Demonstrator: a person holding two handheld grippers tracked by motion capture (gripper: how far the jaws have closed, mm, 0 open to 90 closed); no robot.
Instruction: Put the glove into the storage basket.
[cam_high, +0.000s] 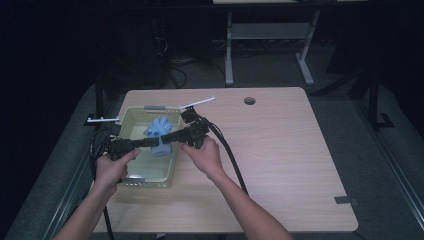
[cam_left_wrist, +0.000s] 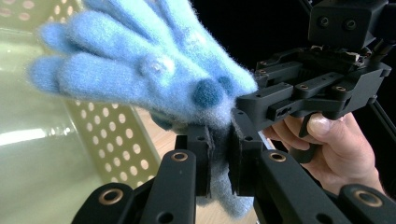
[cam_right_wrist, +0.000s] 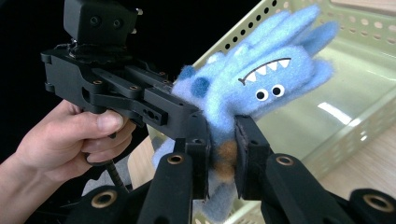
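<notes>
Fingers (cam_right_wrist: 247, 140) hiding blue glove's (cam_right_wrist: 261, 79) cuff.

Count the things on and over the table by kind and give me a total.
Blue fuzzy gloves: 1, clamped by both grippers over the basket
Pale green baskets: 1
Grippers: 2, left gripper and right gripper, both shut on the glove
Total: 4

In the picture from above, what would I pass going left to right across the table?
Person's left hand → black left gripper → fluffy light-blue monster glove over the pale green perforated plastic basket → black right gripper → person's right hand → small dark round hole.
</notes>
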